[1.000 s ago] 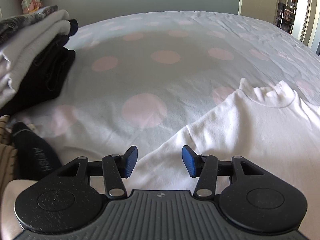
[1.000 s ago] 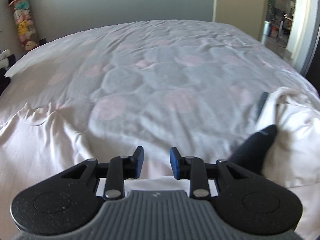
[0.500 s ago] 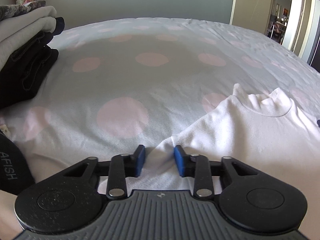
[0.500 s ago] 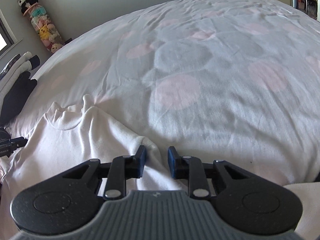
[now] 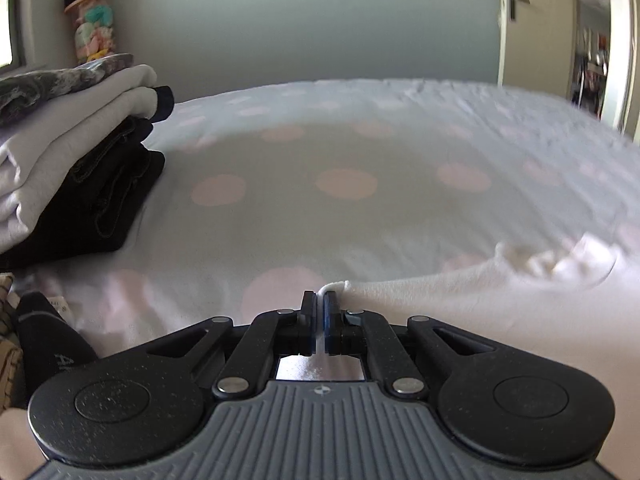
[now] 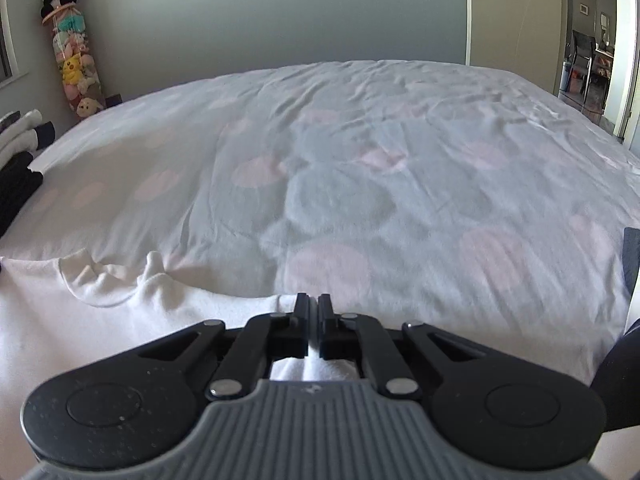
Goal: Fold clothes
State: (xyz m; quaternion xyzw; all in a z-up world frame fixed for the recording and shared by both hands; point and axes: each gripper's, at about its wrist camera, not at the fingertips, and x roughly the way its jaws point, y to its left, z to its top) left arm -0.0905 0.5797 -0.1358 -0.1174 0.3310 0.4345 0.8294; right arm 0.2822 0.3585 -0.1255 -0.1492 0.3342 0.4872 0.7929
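Pinching the white shirt (image 5: 480,312) at one shoulder, the left gripper (image 5: 319,316) had its blue fingers (image 5: 330,320) squeezed together with a small bit of white cloth caught between them. The right gripper (image 6: 313,320) did the same at the other shoulder of the white shirt (image 6: 80,320), and its dark fingers (image 6: 300,324) were closed tight on the cloth too.

The shirt lay flat on the bed (image 5: 360,184) at the near edge, with its neck hole pointing toward the far edge. The neck part was a little bunched up. The cloth between the two grippers looked pulled fairly straight.

The bed had a pale cover with big pink dots (image 6: 256,172) on it. The middle of the bed (image 6: 400,160) had nothing but the wrinkly cover.

At the left edge of the bed sat a pile of folded clothes (image 5: 76,160). It had dark things at the bottom, light grey ones above, and a patterned one on top. A dark sock (image 5: 52,344) lay at the near left corner, close to the left gripper.

A tall stack of soft toys (image 6: 72,52) stood by the wall past the far left corner. A door (image 6: 516,16) stood open on the right side of the room.
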